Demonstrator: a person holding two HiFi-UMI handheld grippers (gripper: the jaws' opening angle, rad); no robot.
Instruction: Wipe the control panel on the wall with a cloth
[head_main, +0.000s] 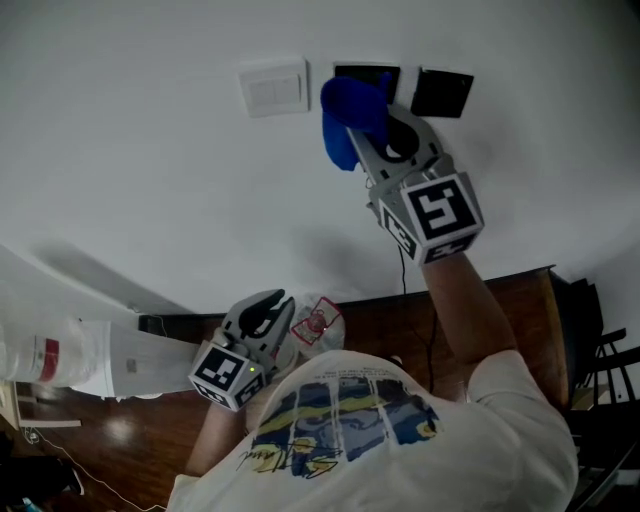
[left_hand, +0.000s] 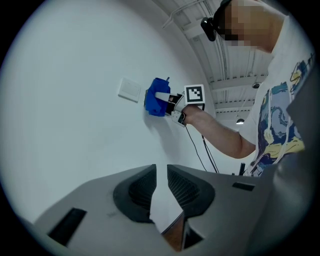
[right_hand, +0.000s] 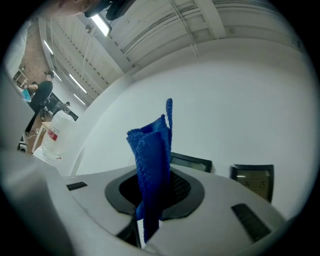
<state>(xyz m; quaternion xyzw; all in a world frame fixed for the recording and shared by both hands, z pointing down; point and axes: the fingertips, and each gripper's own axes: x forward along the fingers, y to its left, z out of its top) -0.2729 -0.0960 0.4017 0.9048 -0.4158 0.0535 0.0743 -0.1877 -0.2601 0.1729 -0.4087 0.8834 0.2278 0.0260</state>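
Up on the plain white wall (head_main: 150, 170), the right gripper (head_main: 370, 125) is clenched on a folded blue terry cloth (head_main: 343, 118) and holds it at the left of two dark rectangular control panels (head_main: 367, 70); the cloth overlaps that panel's lower left part, so only its top edge shows in the head view, and from the left gripper view the cloth (left_hand: 156, 102) appears to lie against the wall. The second dark panel (head_main: 443, 92) sits just beside the first, on its right; a white rectangular wall switch (head_main: 274, 87) sits just beside it on the left. In the right gripper view the cloth (right_hand: 151, 170) rises upright from between the jaws of the right gripper (right_hand: 154, 195), which pinch its lower part. The left gripper (head_main: 265, 315) hangs low near the person's chest, well apart from the panels; in its own view the left gripper (left_hand: 161, 195) has its jaws slightly parted with nothing between them. A white plastic bottle with a red label (head_main: 45, 355) stands near the wall's lower left edge.
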